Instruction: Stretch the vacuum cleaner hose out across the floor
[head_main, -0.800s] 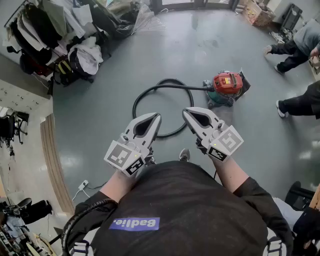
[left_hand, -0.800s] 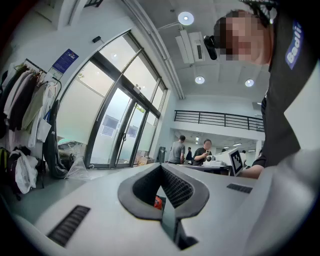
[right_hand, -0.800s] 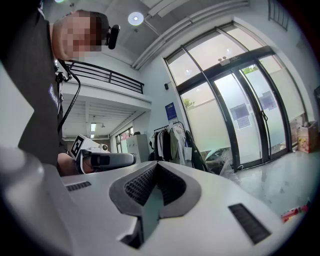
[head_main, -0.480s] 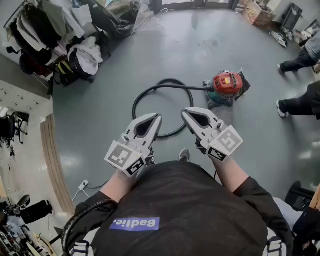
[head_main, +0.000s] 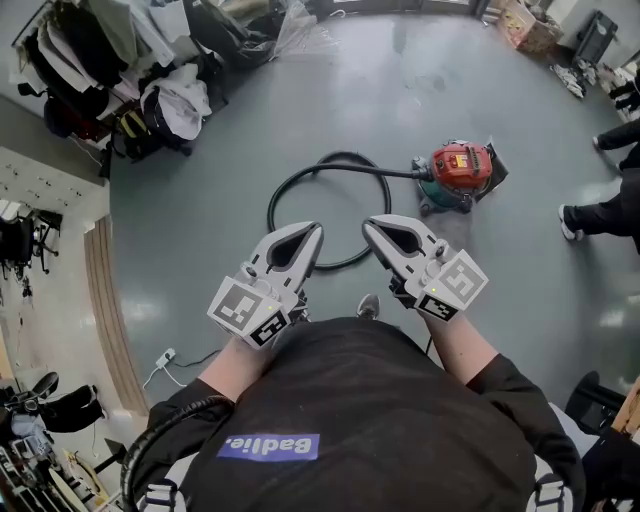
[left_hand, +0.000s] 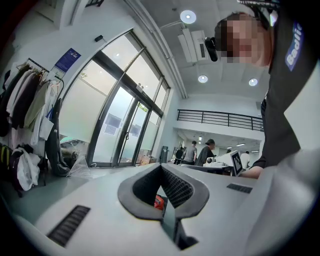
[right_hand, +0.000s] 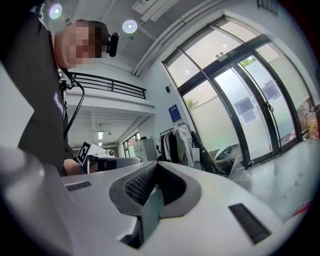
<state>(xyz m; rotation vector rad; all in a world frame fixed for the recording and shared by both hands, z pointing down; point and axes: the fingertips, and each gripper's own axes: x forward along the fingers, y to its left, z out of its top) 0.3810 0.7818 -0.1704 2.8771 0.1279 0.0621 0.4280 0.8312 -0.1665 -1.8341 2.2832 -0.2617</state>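
Note:
A red and green vacuum cleaner (head_main: 458, 172) stands on the grey floor ahead and to the right. Its black hose (head_main: 325, 172) runs left from the body and curls into one round loop on the floor. Both grippers are held level at chest height, well above the hose and touching nothing. My left gripper (head_main: 313, 232) is shut and empty, its tip over the near arc of the loop in the head view. My right gripper (head_main: 372, 225) is shut and empty too. Through the left gripper's jaws a bit of the red vacuum cleaner (left_hand: 158, 202) shows.
A clothes rack with coats and bags (head_main: 120, 70) fills the far left. People's legs (head_main: 600, 205) stand at the right edge. A white cable and plug (head_main: 165, 360) lie by the wooden strip at the left. Glass doors (right_hand: 250, 100) line the far wall.
The view has shifted slightly, so the vacuum cleaner and hose sit a little lower in the picture. The person at the far right has walked out of view. The grippers stay as they were.

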